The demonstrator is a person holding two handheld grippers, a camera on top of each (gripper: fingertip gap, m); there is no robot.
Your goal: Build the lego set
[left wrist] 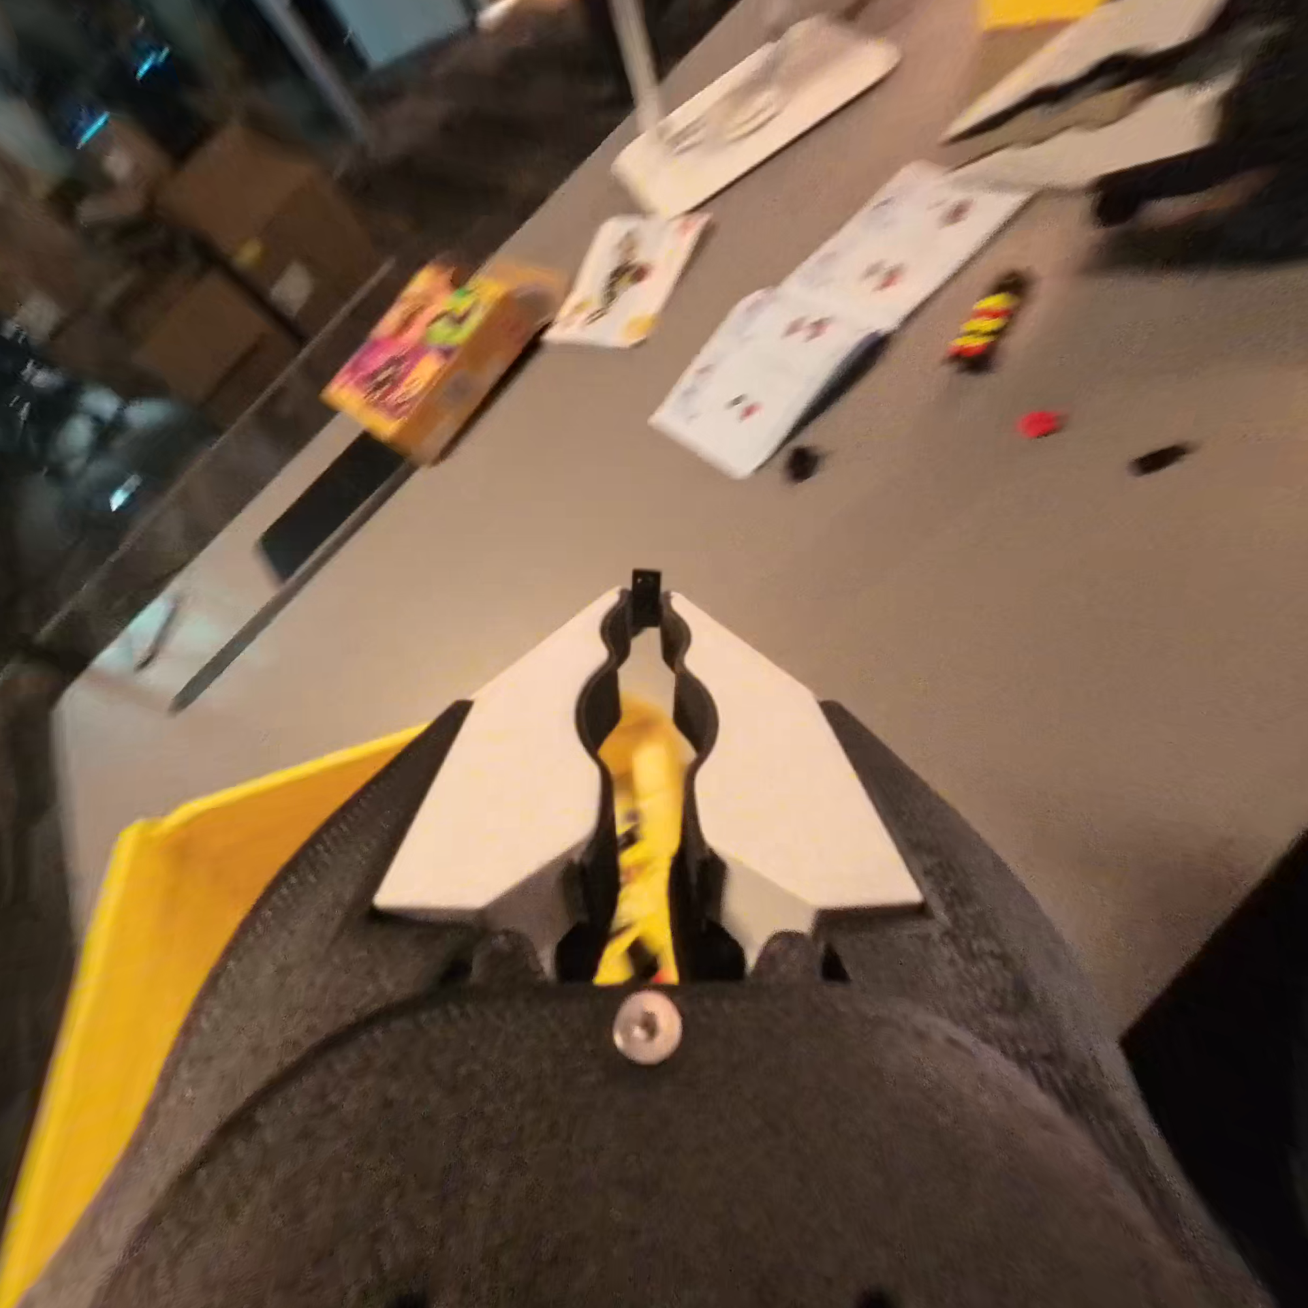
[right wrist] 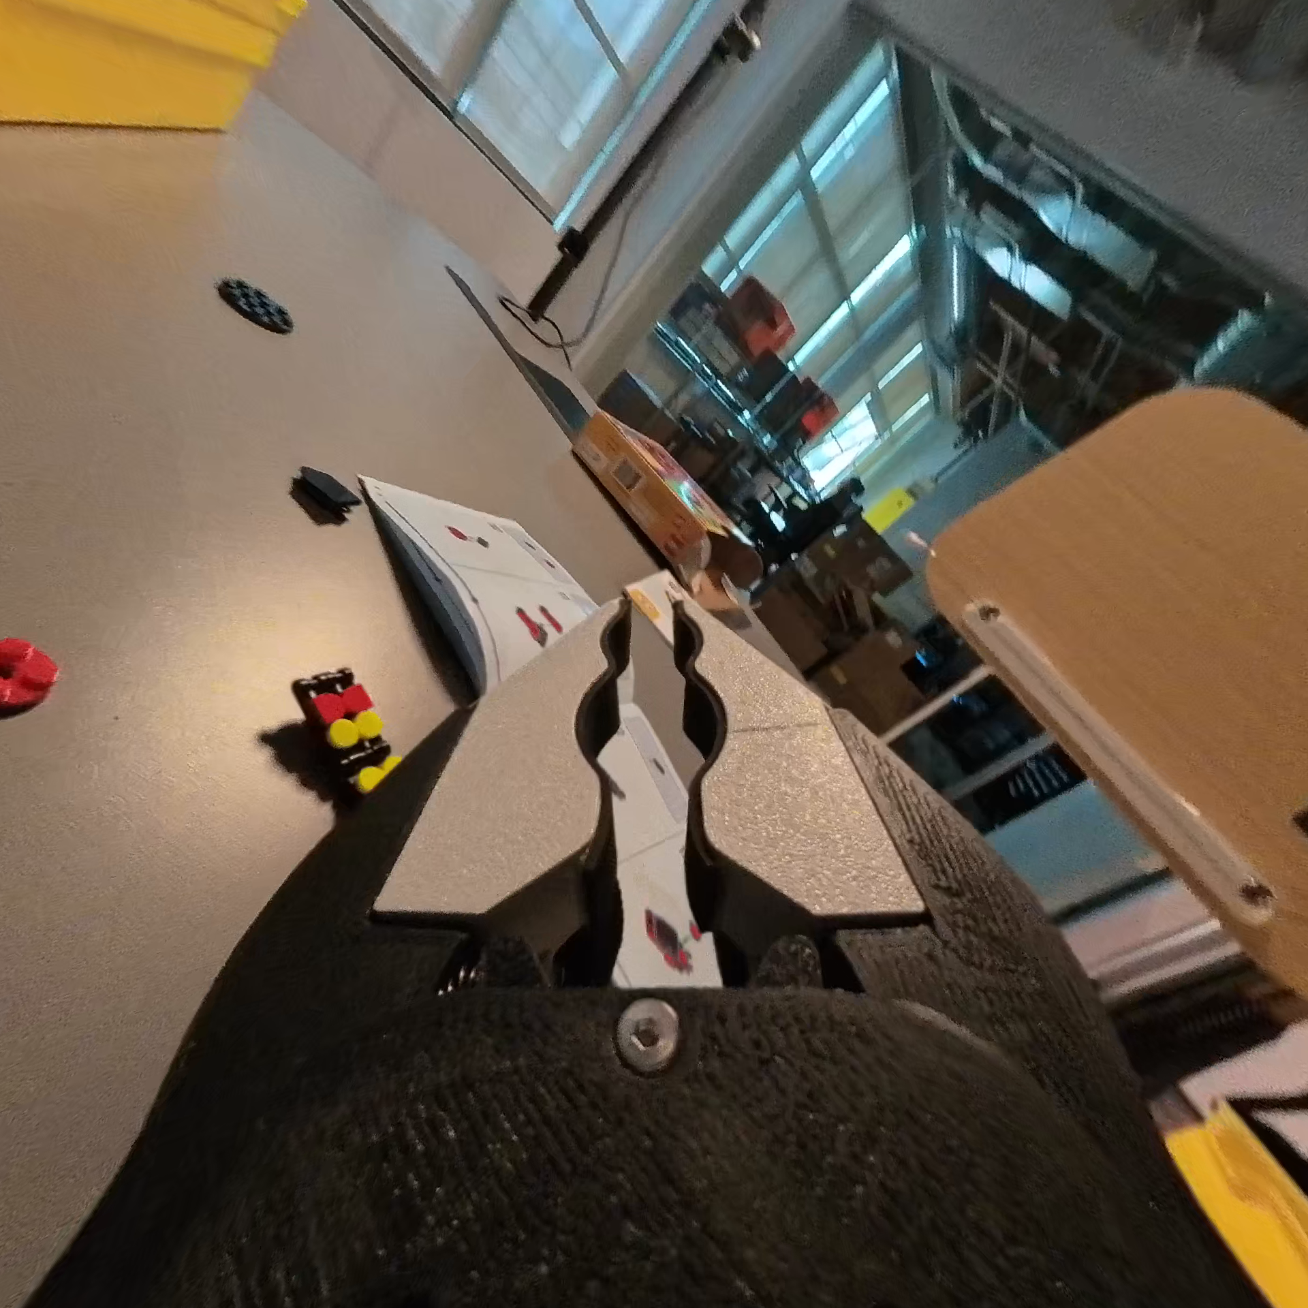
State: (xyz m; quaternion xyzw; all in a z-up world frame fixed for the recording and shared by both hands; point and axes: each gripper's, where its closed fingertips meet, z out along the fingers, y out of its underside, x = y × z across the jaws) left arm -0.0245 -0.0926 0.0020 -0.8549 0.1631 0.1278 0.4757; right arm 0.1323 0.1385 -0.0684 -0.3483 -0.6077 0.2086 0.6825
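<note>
Two grippers hover over a grey table (left wrist: 920, 637): the left gripper (left wrist: 647, 601) pinches a small black piece (left wrist: 645, 591); the right gripper (right wrist: 651, 616) sits slightly parted, empty, beside an instruction booklet (right wrist: 481, 566).

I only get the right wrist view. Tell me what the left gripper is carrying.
Observer: The left gripper has its fingers shut on a small black piece, pinched right at the tips.
Operator: Now say what lies next to the colourful box.
Observer: A dark flat slab lies on the table beside the colourful box, on the side nearer the left gripper.
</note>
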